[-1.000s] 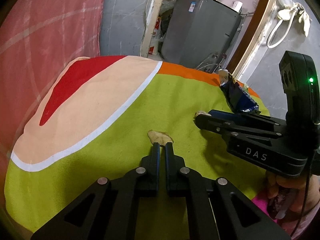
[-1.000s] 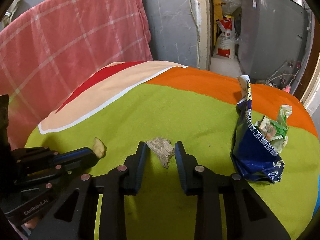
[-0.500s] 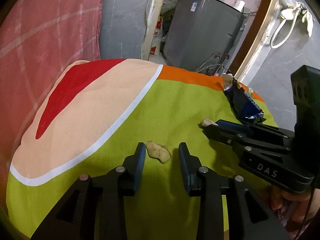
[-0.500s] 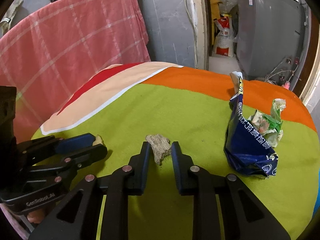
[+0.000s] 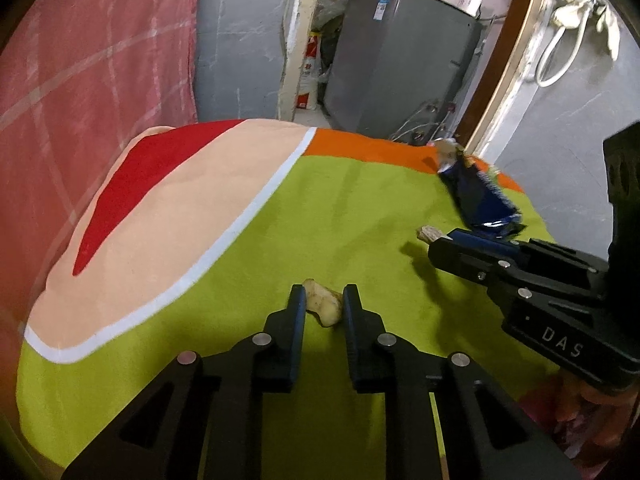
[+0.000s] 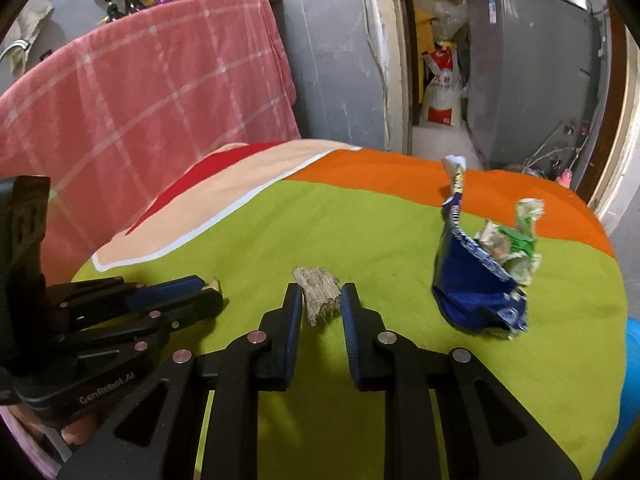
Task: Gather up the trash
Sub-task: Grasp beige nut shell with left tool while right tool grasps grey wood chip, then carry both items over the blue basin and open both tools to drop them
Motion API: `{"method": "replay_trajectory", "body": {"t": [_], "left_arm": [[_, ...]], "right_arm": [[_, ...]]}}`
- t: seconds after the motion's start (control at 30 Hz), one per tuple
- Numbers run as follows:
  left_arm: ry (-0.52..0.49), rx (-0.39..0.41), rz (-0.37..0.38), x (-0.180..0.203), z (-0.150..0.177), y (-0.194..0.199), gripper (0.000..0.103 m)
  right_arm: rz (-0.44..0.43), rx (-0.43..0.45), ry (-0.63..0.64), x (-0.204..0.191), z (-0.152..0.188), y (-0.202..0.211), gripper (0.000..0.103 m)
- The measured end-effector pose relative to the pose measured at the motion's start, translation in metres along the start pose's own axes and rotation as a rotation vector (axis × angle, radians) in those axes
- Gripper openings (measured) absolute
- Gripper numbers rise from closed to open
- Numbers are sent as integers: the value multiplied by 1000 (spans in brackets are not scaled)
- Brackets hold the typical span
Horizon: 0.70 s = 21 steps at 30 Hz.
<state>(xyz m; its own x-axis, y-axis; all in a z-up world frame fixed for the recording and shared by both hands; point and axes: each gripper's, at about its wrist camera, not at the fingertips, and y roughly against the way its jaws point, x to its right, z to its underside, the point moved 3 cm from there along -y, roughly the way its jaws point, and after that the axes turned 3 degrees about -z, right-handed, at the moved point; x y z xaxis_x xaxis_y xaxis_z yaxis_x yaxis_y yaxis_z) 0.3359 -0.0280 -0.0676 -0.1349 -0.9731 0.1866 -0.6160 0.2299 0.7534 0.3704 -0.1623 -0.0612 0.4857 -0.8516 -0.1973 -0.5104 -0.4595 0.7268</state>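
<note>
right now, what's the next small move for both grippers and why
Probably lift both straight up a little. The left gripper, whose jaws have just been closing, now pinches the pale scrap; the right gripper, also just closing, clamps the brown scrap. Both scraps seem to sit on the green cloth, and the blue bag holding trash lies to the right.

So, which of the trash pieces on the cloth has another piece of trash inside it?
The crumpled blue snack bag: a green and white wrapper is stuffed in its open top. The pale peel scrap and the grey fibrous scrap are solid bits.
</note>
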Motion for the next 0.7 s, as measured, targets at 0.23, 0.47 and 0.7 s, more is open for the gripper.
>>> {"method": "replay_trajectory", "body": {"t": [0.23,0.47,0.7], "left_arm": [[7,160,32,22,-2,36,15],[-33,351,64,58,-10,77,15],[-81,490,125,112,-19,110,15]], "right_arm": [[36,143,-7,2,15,47,18],[140,358,30,3,31,117,18],[266,540,46,16,40,192,18]]}}
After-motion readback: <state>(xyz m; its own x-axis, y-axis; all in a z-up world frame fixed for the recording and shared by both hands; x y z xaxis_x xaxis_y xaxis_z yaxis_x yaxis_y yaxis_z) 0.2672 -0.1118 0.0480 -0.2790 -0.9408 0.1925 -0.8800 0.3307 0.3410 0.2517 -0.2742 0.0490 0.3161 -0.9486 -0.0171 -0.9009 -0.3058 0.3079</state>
